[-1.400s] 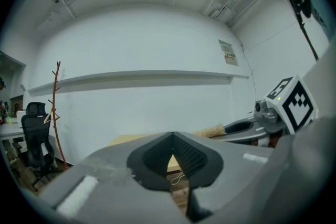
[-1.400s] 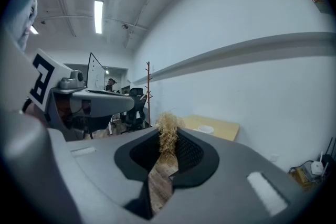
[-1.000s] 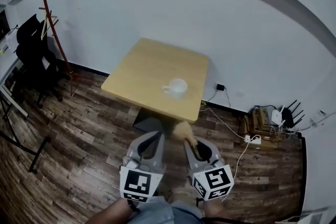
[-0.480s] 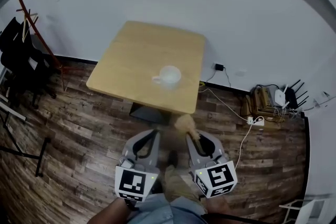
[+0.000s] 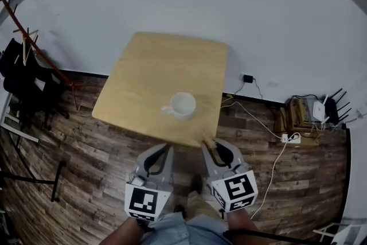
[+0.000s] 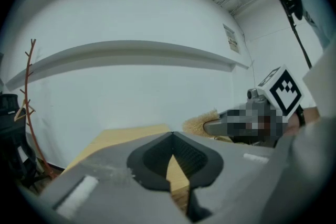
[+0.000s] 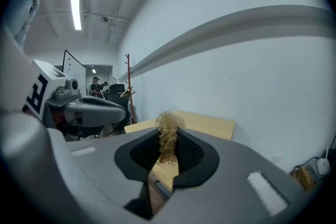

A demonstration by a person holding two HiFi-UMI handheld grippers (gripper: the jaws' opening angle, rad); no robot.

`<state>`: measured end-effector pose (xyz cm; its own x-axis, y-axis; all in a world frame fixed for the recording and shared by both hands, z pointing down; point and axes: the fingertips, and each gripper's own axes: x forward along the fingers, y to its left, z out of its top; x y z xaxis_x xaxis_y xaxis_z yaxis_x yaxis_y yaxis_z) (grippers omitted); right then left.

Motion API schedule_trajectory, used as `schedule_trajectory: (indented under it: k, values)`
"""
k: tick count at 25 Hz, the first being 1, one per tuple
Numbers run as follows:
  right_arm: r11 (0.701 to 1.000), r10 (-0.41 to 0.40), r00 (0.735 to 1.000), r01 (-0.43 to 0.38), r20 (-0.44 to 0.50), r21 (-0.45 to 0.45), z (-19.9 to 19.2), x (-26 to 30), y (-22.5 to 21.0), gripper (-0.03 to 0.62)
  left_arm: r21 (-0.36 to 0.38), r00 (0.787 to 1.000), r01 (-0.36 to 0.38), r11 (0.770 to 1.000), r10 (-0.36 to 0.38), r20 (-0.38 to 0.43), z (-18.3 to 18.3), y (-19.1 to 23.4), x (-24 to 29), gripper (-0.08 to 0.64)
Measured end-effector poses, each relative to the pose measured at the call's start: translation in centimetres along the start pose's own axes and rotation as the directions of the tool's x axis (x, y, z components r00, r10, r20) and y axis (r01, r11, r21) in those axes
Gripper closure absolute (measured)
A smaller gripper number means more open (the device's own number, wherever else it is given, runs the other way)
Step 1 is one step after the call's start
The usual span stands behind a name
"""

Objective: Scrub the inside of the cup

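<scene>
From the head view, the only print on show is the black-and-white square pattern on each gripper's marker cube [image 5: 143,202] – a code, not words. The white cup [image 5: 182,105] stands upright on the wooden table [image 5: 143,74], near its front edge, with its handle turned to your left. Your left gripper [image 5: 166,148] and right gripper [image 5: 210,144] hang side by side just short of that edge, above the plank floor [image 5: 86,146] and well apart from the cup. A straw-coloured brush [image 5: 207,138] pokes out past the tips of the right one.

In the left gripper view, a paper sheet [image 6: 229,39] is fixed to the wall, its print too small to read. Your left gripper's jaws are pressed together at the tips with nothing between them. The table shows beyond them, and the brush bristles [image 6: 201,122] jut in from the right.

In the right gripper view, your right gripper's jaws are clamped on the brush – its frayed tuft [image 7: 168,126] stands up from between the pads, with the table behind it. The left gripper sits alongside, at the left of this view.
</scene>
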<state>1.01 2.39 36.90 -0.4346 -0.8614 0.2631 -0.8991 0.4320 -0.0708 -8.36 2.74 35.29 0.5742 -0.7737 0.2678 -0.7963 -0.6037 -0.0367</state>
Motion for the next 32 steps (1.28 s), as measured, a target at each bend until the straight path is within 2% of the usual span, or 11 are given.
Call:
schedule_trajectory:
  k: [5,9,13,16,19,23,28,32]
  values:
    - [0.999,0.038,0.999,-0.037,0.024,-0.020,2.2,2.5,-2.7,0.529,0.064,1.000,-0.025,0.998,0.025,-0.001,1.8,1.0,3.5,0.538]
    - [0.997,0.066,0.997,-0.064,0.044,-0.043,3.9,3.9,-3.8,0.529,0.063,0.999,-0.048,0.997,0.047,0.025,3.4,1.5,5.0,0.538]
    - [0.995,0.088,0.995,-0.085,0.047,-0.059,4.7,5.1,-3.8,0.529,0.106,0.997,-0.060,0.993,0.056,0.046,4.0,3.0,5.6,0.539]
    - [0.993,0.097,0.994,-0.095,0.040,-0.066,4.8,5.8,-3.7,0.529,0.111,0.997,-0.072,0.991,0.067,0.046,3.8,4.1,6.0,0.538]
    - [0.994,0.093,0.995,-0.092,0.024,-0.066,4.7,6.4,-3.6,0.529,0.084,0.997,-0.064,0.994,0.061,0.045,3.4,4.9,6.4,0.538]
    - [0.996,0.069,0.998,-0.069,-0.004,-0.064,4.5,7.7,-3.5,0.529,0.099,0.999,-0.013,0.995,0.009,0.041,2.4,6.4,7.4,0.538]
    - [0.999,0.018,0.998,-0.020,-0.062,-0.028,2.9,9.9,-3.6,0.529,0.026,0.996,0.083,0.996,-0.083,0.022,0.3,8.2,8.9,0.538]
    - [1.000,-0.020,0.993,0.020,-0.119,-0.003,1.2,12.3,-3.4,0.529,0.009,0.984,0.176,0.984,-0.176,0.027,-1.9,10.0,10.2,0.538]
